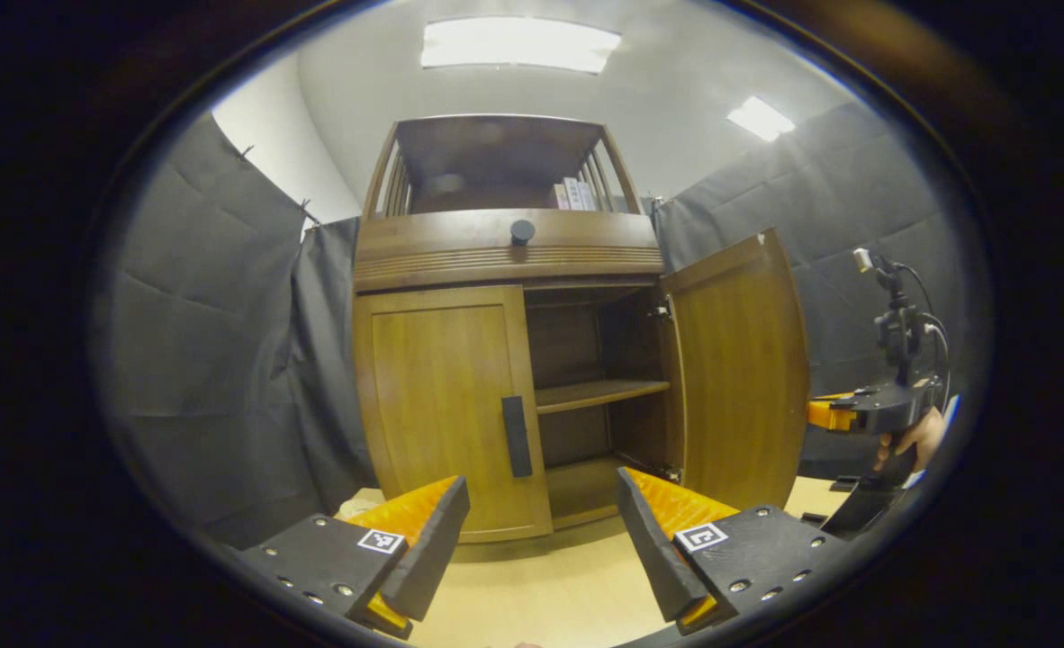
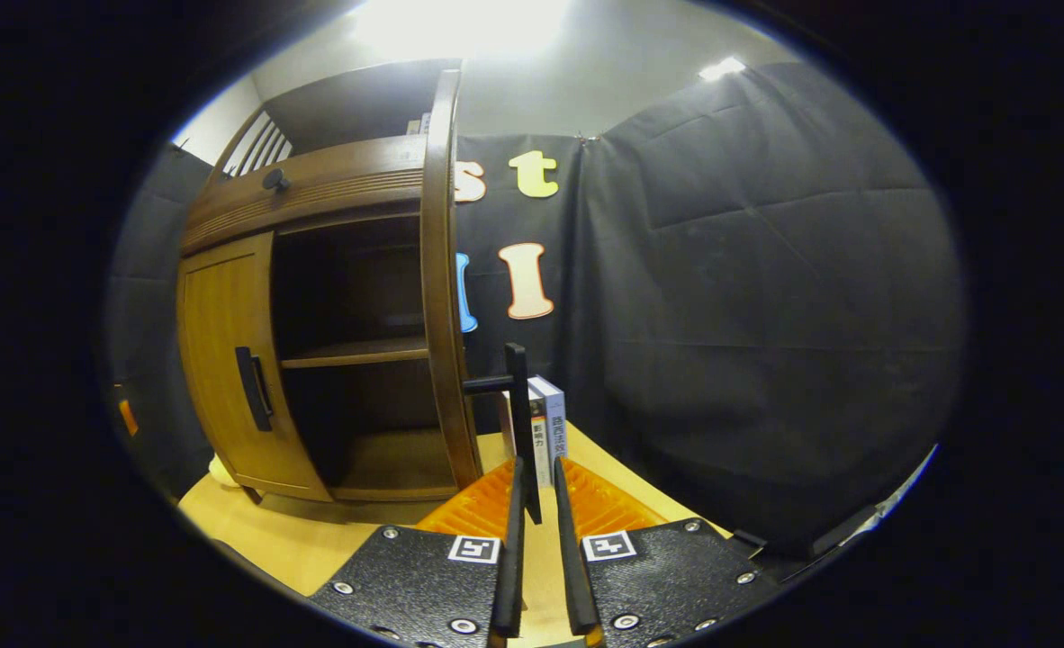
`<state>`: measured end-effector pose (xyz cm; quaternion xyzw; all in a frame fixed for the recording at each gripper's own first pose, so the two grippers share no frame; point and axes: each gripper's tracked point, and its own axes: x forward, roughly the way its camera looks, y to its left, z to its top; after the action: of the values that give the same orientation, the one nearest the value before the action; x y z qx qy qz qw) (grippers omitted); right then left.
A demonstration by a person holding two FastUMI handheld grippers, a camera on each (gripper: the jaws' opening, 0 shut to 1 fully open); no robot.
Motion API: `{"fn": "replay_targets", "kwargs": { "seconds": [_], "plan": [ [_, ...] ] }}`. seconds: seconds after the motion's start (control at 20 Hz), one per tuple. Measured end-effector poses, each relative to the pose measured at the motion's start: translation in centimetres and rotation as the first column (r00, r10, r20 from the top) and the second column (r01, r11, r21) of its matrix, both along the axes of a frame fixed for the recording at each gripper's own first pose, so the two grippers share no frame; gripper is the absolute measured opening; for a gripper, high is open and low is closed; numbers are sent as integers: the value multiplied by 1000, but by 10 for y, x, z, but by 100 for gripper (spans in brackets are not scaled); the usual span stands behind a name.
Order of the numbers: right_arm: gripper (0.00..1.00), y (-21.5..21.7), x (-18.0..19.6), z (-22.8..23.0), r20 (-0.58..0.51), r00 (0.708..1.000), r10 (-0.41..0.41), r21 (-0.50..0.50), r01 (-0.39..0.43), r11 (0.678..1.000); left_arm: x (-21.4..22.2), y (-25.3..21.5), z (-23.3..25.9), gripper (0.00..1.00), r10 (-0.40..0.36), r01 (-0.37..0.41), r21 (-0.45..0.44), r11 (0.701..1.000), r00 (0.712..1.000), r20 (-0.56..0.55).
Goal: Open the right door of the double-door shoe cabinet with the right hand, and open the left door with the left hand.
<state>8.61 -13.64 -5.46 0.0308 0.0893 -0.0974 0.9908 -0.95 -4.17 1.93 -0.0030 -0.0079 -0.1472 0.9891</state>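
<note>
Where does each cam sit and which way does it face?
Left gripper view: rides the left tongs, open, facing the brown wooden shoe cabinet head-on, closed left door ahead; a hand holds the right tongs at the far right.
Right gripper view: rides the right tongs, closed on the open right door's black bar handle, looking along that door's edge.
Shared: cabinet, both doors.

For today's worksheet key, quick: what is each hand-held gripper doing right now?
Left hand-held gripper: open, holding nothing, facing the closed left door.
Right hand-held gripper: fingers nearly together around the right door's handle; a firm grip cannot be told.
</note>
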Motion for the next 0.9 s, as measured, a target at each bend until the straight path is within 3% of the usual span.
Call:
{"fn": "replay_targets", "kwargs": {
  "seconds": [0.2, 0.25, 0.3, 0.5, 0.55, 0.9],
  "plan": [
    [19, -18, -13, 8, 19, 1000, -23, 20, 22, 1000, 0, -1, -1, 99, -7, 7, 2, 1000, 1000, 0],
    [31, -20, -16, 8, 20, 999, -26, 4, 26, 1000, 0, 0, -1, 99, -6, 6, -1, 1000, 1000, 2],
    [42, -22, -21, 8, 21, 999, -30, -17, 31, 999, 0, 0, 0, 93, -3, 3, -1, 1000, 1000, 4],
    [88, -16, -36, 20, 46, 998, -31, -47, 33, 998, 0, 1, -2, 93, 9, -9, 4, 1000, 1000, 4],
    [93, -13, -40, 23, 57, 998, -31, -45, 33, 998, 0, 1, -2, 93, 11, -11, 5, 1000, 1000, 6],
    [93, 14, -56, 43, 112, 993, 34, -28, -31, 999, 2, 1, -2, 99, 15, -15, 11, 1000, 1000, 14]
  ]
}}
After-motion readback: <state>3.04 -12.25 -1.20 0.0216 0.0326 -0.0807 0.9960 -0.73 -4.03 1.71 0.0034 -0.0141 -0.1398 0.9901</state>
